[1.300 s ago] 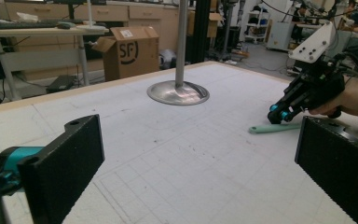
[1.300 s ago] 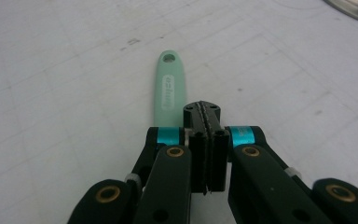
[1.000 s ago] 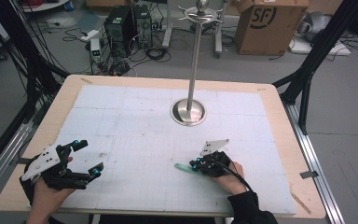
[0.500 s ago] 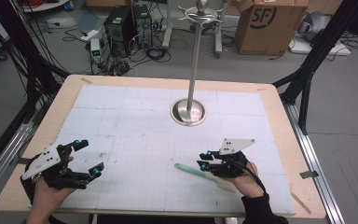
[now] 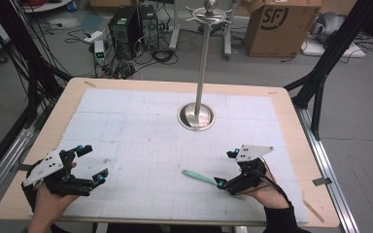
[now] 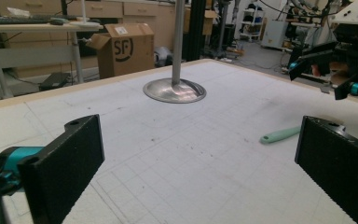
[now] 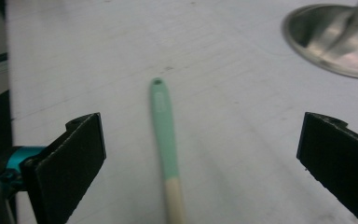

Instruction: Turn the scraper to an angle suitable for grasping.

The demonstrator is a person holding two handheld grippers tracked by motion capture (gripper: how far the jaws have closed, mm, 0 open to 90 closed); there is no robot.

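1. The left gripper [image 5: 88,164] rests at 7 o'clock on the white gridded mat [image 5: 141,141], its jaws released wide, with nothing between them.
2. The right gripper [image 5: 226,169] sits at 5 o'clock, jaws also spread apart and empty.
3. A mint-green handle [image 7: 164,130] (its near part is cream-coloured) lies flat on the mat between the right gripper's jaws, apart from both.
4. A steel stand [image 5: 197,115] rises at 12 o'clock.
5. The cardboard box [image 5: 275,25] behind the table reads "SF".
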